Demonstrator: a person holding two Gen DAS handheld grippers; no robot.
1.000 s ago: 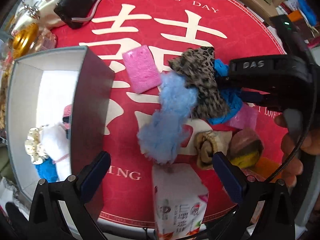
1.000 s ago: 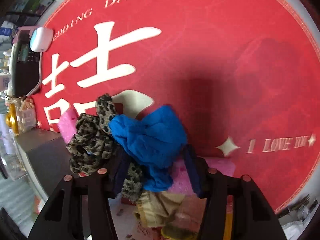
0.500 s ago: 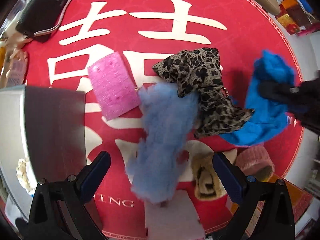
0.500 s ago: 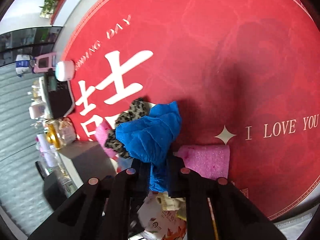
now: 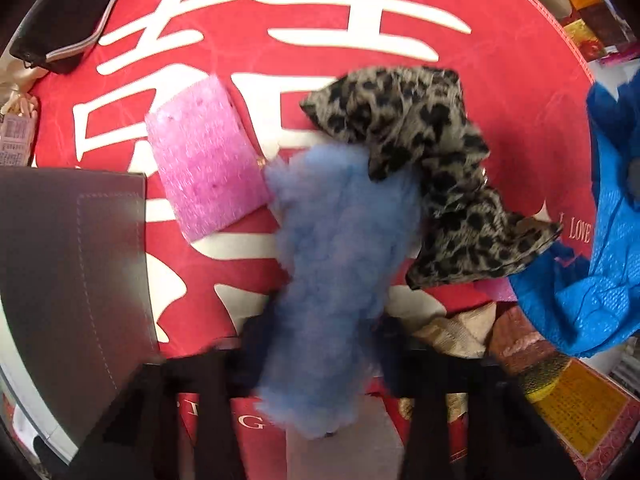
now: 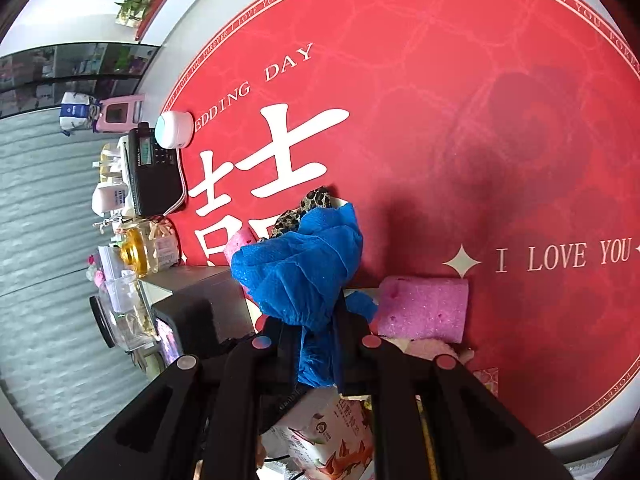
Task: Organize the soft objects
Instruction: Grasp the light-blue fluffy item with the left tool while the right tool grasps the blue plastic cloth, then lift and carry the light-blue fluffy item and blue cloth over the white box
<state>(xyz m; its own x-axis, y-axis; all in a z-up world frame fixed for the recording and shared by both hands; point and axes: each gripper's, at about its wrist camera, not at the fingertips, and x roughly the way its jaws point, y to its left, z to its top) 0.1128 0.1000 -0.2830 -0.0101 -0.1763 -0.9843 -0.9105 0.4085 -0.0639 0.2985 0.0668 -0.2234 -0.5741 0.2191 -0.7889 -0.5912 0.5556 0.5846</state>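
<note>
Item: pale blue fluff wad (image 5: 340, 264), on the red mat (image 5: 500, 92) near its front edge, long axis along my left gripper (image 5: 320, 344). Its jaws have just closed on the lower end, pointing down. My right gripper (image 6: 320, 332) clamps the blue cloth (image 6: 300, 264), lifted. Grey box (image 5: 72, 264) lies left.

1. The left gripper (image 5: 316, 364) points down at a pale blue fluffy tuft (image 5: 340, 264); its jaws have just been closing and now pinch the tuft's lower part.
2. A leopard-print cloth (image 5: 432, 184) lies over the tuft's upper right edge.
3. A pink sponge (image 5: 208, 160) lies just left of the tuft on the red mat (image 5: 500, 92) covering the bench.
4. A bright blue cloth (image 5: 600, 248) hangs at the right edge.
5. A dark box wall (image 5: 72, 264) fills the left side.
6. A black radio (image 5: 68, 12) sits at the top left.
</note>
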